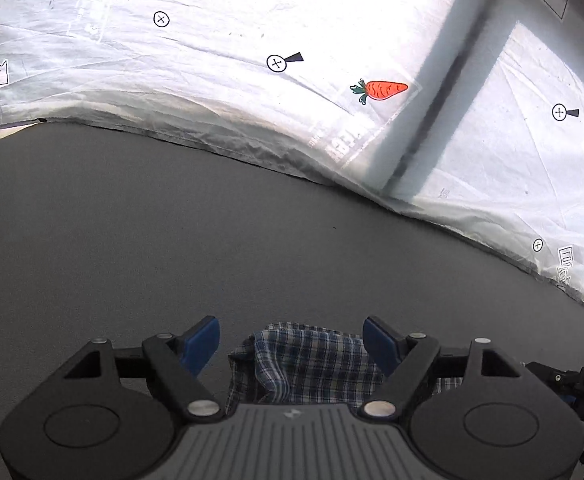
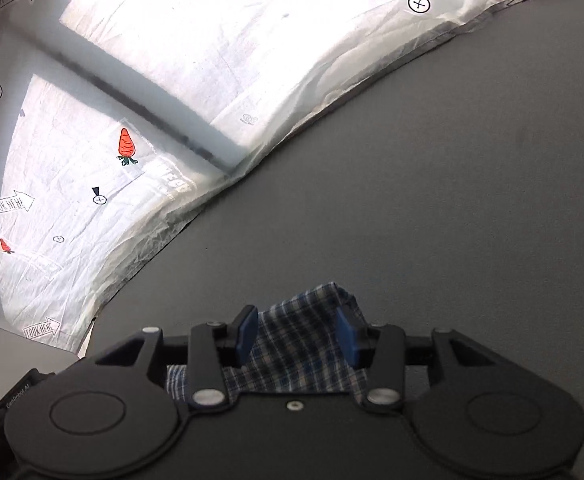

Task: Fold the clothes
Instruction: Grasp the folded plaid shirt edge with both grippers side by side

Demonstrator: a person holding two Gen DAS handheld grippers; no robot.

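Two blue pads of the left gripper [image 1: 292, 344] stand wide apart, released, w/ the blue-and-white checked cloth garment [image 1: 307, 360] bunched between them, touching neither pad; garment lies on the grey matte tabletop [image 1: 172, 220], well short of the white printed sheet w/ carrot sticker [image 1: 220, 40]. Right wrist view: right gripper [image 2: 297, 334] also released, jaws partly apart; garment corner between pads, on the tabletop, sheet far beyond it.

Plain grey table [image 1: 172, 220], with a wrinkly white sheet [image 1: 220, 32] along its far edge, printed with carrot [image 1: 381, 90] pics, crosshair circles and what looks like "LOOK HERE" arrows [image 2: 10, 204].
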